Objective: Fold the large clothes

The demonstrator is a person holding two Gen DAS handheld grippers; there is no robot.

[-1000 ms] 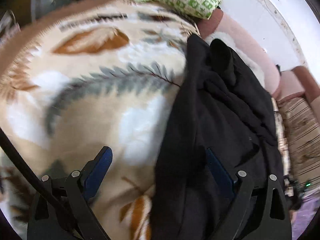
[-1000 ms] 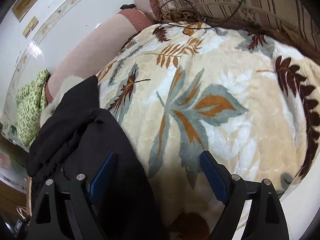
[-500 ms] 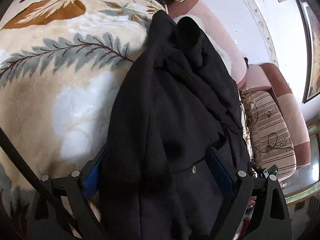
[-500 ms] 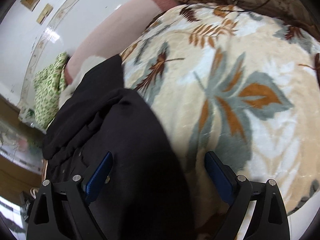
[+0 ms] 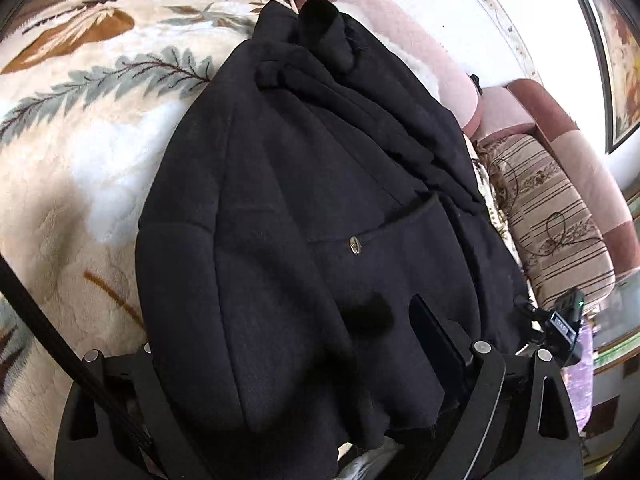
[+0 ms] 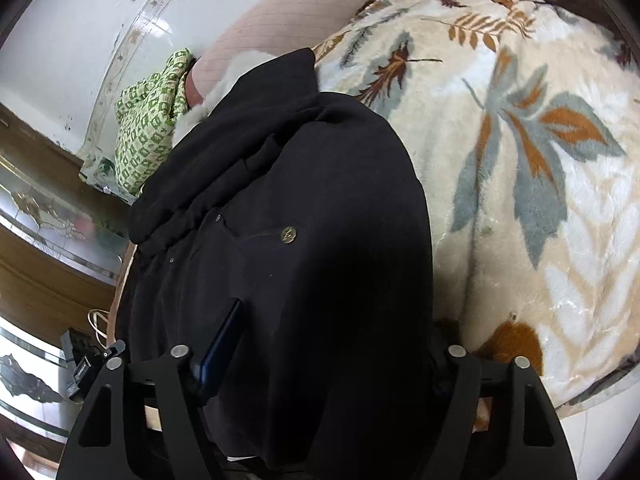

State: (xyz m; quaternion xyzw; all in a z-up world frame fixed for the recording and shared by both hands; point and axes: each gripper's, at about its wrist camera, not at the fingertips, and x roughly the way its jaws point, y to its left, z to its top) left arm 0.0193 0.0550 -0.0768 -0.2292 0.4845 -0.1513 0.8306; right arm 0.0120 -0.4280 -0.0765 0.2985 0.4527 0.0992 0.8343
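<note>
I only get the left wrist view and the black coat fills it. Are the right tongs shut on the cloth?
Observer: No. The right tongs stand open, and the black coat is draped across them, hiding one pad.
Operator: What's beyond the coat on its far side from the blanket?
Observer: A wooden cabinet with glass panels.
Operator: Anything loose there that could snag?
Observer: A white cord loops beside the coat's edge, low down.

coat (image 5: 304, 208) on blanket (image 5: 80, 152) — cushion (image 5: 556, 216) right | cloth (image 6: 148, 128) apparently behind
</note>
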